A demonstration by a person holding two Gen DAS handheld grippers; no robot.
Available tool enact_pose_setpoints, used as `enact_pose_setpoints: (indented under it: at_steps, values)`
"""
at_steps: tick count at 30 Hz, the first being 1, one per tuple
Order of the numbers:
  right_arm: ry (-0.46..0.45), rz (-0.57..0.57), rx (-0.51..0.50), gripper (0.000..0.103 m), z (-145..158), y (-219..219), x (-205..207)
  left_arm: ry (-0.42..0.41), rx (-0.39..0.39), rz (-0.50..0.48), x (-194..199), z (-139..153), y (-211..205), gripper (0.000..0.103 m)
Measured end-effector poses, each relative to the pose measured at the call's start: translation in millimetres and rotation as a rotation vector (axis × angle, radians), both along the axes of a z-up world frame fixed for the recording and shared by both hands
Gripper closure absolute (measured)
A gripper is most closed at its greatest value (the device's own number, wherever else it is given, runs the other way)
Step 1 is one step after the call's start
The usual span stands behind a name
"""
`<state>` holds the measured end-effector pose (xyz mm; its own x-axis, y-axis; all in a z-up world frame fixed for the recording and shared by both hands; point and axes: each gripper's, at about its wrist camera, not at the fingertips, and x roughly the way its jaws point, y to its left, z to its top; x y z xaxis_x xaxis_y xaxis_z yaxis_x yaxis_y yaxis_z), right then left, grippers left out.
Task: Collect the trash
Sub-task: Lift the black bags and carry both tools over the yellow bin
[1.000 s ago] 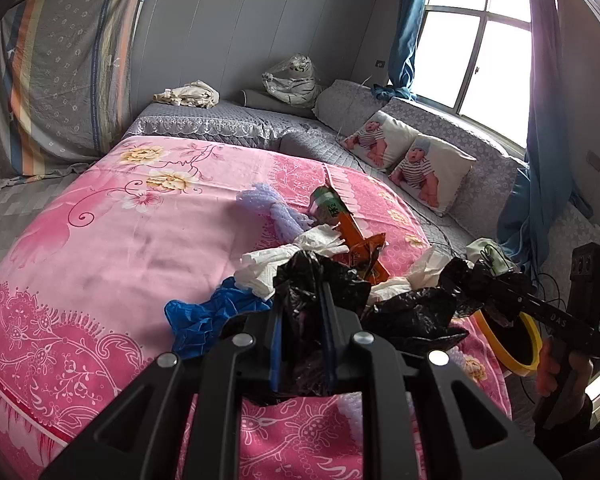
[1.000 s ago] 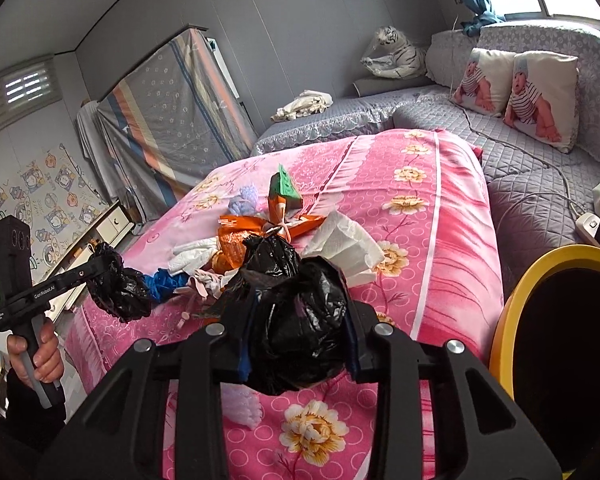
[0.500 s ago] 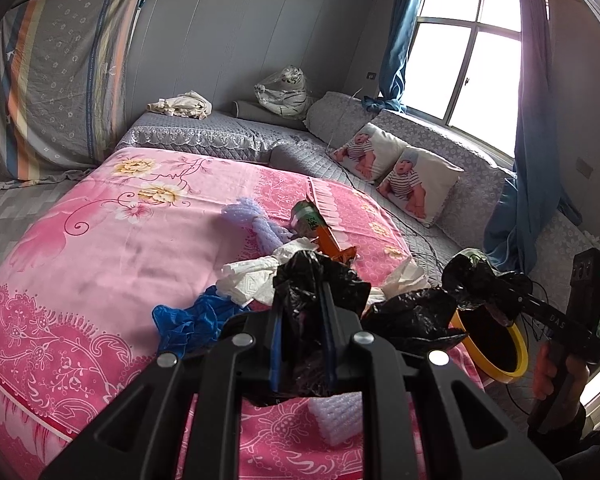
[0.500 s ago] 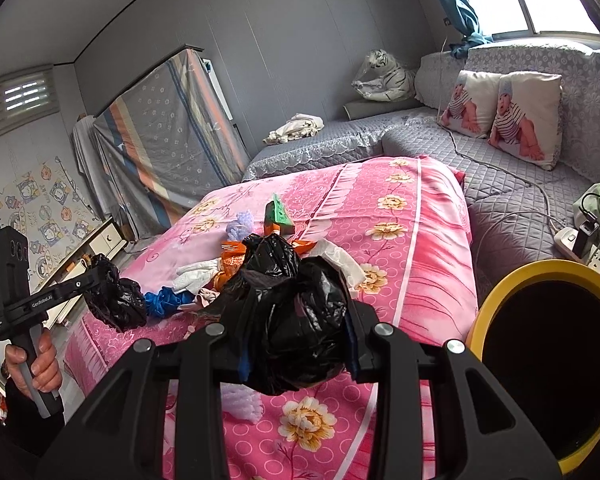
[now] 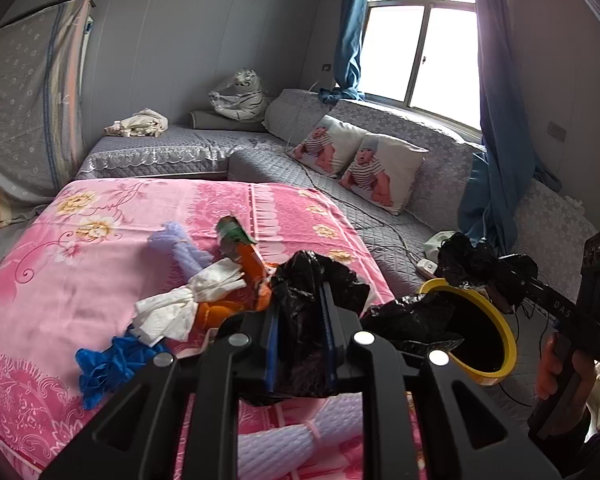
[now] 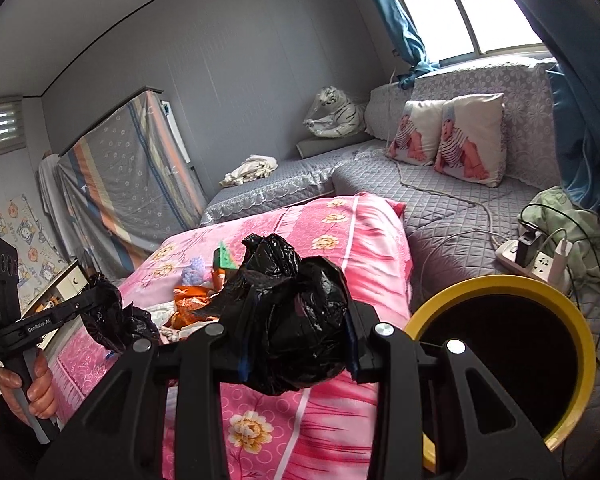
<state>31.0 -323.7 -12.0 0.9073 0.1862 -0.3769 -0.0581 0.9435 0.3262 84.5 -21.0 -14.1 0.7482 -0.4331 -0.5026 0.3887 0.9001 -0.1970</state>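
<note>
Both grippers grip one black bag point(image 5: 412, 316) — the left gripper point(image 5: 300, 332) clamps one bunched end, the right gripper point(image 6: 296, 328) another. The bag hangs over the bed point(image 5: 100, 280) edge, just beside the yellow bin point(image 6: 572, 320). Remaining trash lies mid-bed, farther from the bin: orange wrapper point(image 5: 252, 264), tissue point(image 5: 168, 312), blue glove point(image 5: 112, 364).

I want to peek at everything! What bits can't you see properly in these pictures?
- Left wrist view: left gripper hides the black bag's lower part and some bedspread.
- Both views: yellow bin's inside is too dark.
- Right wrist view: the orange wrapper is partly behind the bag.
</note>
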Motion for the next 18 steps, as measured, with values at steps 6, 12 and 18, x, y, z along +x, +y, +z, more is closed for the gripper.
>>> enact_pose_setpoints:
  at_steps: [6,12,18]
  values:
    - [0.006,-0.137,0.038,0.070,-4.4,-46.6,-11.0,0.004,0.011,-0.106,13.6,3.2,-51.3,0.088]
    - [0.023,-0.258,0.061,0.070,-10.5,-86.6,-16.8,0.014,0.027,-0.228,28.5,-1.2,-106.7,0.088]
    - [0.046,-0.362,0.070,0.069,-21.5,-117.5,-17.9,0.049,0.039,-0.323,45.8,-15.4,-158.9,0.088]
